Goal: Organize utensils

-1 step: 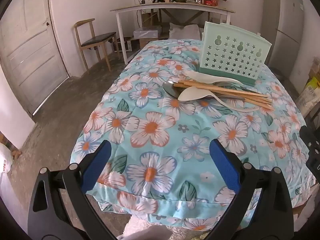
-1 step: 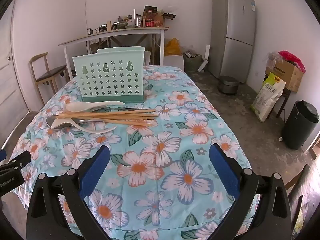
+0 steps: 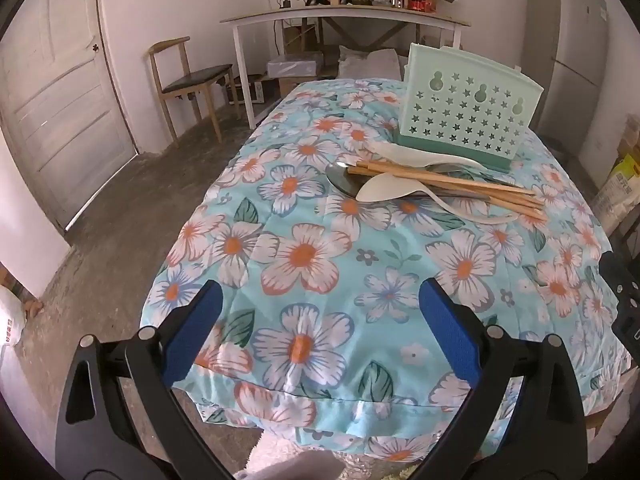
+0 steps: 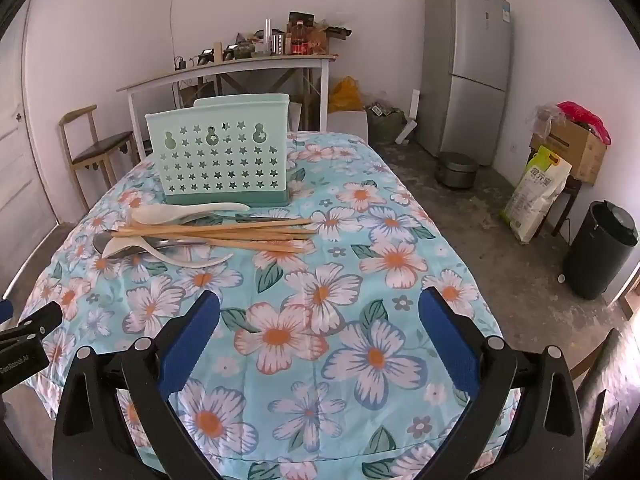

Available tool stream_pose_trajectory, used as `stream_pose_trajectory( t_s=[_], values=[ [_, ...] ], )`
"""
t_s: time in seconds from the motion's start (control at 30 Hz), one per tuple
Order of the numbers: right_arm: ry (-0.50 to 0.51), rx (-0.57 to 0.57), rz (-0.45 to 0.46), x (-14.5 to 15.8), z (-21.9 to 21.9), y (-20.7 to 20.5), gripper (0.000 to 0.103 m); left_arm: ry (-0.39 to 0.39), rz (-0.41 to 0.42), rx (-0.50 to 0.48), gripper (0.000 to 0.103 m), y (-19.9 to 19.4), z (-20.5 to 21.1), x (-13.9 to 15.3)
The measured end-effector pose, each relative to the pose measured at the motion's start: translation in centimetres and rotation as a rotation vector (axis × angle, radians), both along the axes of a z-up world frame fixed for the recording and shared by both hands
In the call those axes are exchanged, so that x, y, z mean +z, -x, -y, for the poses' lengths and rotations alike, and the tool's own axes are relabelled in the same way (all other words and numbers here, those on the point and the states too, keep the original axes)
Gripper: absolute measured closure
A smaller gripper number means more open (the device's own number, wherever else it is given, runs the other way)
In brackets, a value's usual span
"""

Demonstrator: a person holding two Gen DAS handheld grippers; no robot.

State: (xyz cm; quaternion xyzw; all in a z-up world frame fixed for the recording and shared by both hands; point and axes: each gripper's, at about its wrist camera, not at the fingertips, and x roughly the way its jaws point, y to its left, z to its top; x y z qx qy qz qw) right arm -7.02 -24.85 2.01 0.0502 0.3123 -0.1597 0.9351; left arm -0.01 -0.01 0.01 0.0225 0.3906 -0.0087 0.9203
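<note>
The utensils lie in one pile on the table (image 4: 360, 360), just in front of the green holder (image 4: 224, 156). There are chopsticks (image 4: 216, 232), two white spoons (image 4: 176, 212) and a metal spoon (image 3: 344, 180). The chopsticks run left to right, with their thin tips to the right. Nothing is in the holder yet, as far as you can see.

Your left tool (image 3: 320, 320) has its jaws wide apart and holds nothing. Your right tool (image 4: 320, 320) is the same. Both hang over the near edge, well apart from the pile. The pile is far and to the right of your left tool, and far and to the left of your right tool. Neither tool looks clearly nearer.
</note>
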Motion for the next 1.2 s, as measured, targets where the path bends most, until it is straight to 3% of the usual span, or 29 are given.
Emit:
stream_pose_trajectory(
  t_s=[1.2],
  values=[
    [0.015,-0.002,0.009,0.44,-0.33,0.17,0.006,0.032,0.005,-0.029,0.008,0.20,0.25,0.18]
  ],
)
